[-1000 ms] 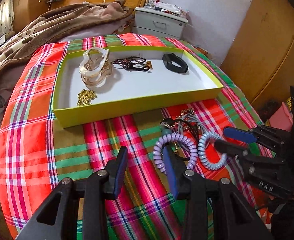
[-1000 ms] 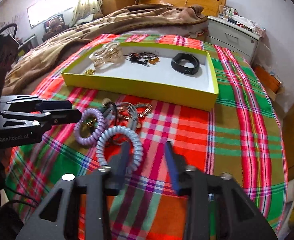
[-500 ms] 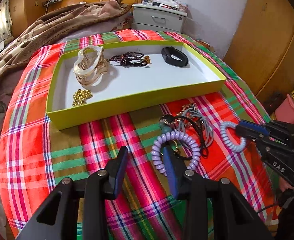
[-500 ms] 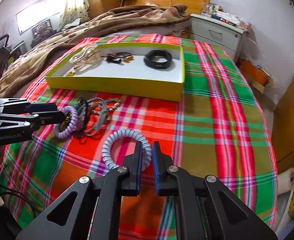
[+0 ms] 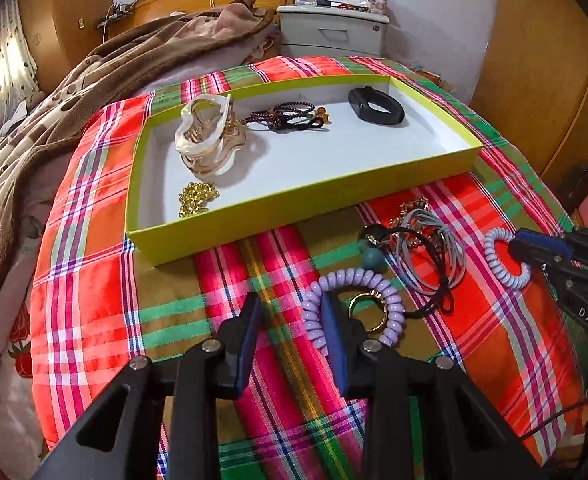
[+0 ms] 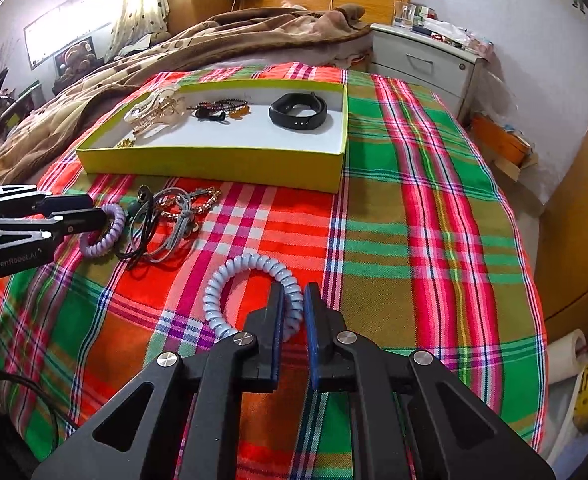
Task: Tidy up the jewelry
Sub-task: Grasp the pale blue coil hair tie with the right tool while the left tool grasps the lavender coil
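Sorting stands about half done: we count four pieces in the yellow box [image 6: 222, 168], our right gripper [image 6: 292, 312] clamps the blue coil tie [image 6: 230, 280], and our left gripper [image 5: 290, 320] is closing around the purple coil tie [image 5: 357, 280] beside the leftover tangle [image 5: 425, 248].

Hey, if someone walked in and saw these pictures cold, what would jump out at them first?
Probably the loud red-and-green plaid cloth over the bed, with the yellow-green tray on it holding a black wristband and a hair claw. Nearer, the right hand-held gripper is pinching a pale blue spiral hair tie, while the left hand-held gripper is closing around a purple spiral hair tie.
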Motion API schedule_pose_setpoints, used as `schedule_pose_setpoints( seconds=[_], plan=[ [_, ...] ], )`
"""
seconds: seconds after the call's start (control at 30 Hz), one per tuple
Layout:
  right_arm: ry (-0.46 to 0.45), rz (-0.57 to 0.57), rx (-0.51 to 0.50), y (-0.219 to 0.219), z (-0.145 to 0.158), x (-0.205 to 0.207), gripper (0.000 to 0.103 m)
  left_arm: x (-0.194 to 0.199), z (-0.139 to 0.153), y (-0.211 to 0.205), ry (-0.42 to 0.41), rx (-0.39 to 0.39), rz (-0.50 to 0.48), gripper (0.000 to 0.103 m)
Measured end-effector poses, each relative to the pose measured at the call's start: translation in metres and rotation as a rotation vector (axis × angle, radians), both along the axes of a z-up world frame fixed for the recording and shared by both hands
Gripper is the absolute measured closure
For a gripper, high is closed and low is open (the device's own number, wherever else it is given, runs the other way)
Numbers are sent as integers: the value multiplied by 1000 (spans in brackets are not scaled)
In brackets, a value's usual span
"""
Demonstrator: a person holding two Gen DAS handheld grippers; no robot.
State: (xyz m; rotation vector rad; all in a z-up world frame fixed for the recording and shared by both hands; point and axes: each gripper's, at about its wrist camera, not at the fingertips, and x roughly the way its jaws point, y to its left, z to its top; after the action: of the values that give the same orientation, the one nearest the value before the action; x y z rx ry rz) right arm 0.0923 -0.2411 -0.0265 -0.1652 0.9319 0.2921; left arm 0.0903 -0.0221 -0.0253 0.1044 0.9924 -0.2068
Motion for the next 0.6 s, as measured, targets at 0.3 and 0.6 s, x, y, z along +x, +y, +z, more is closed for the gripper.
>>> schedule_pose_setpoints(
  seconds=[0.3, 0.6],
  plan=[
    [-7, 5, -12, 4, 0, -2, 92, -2, 0, -1, -22, 7, -27, 91],
    [-10, -2, 12, 3, 0, -4, 93, -7, 1, 13, -18, -44, 17, 93]
  ],
)
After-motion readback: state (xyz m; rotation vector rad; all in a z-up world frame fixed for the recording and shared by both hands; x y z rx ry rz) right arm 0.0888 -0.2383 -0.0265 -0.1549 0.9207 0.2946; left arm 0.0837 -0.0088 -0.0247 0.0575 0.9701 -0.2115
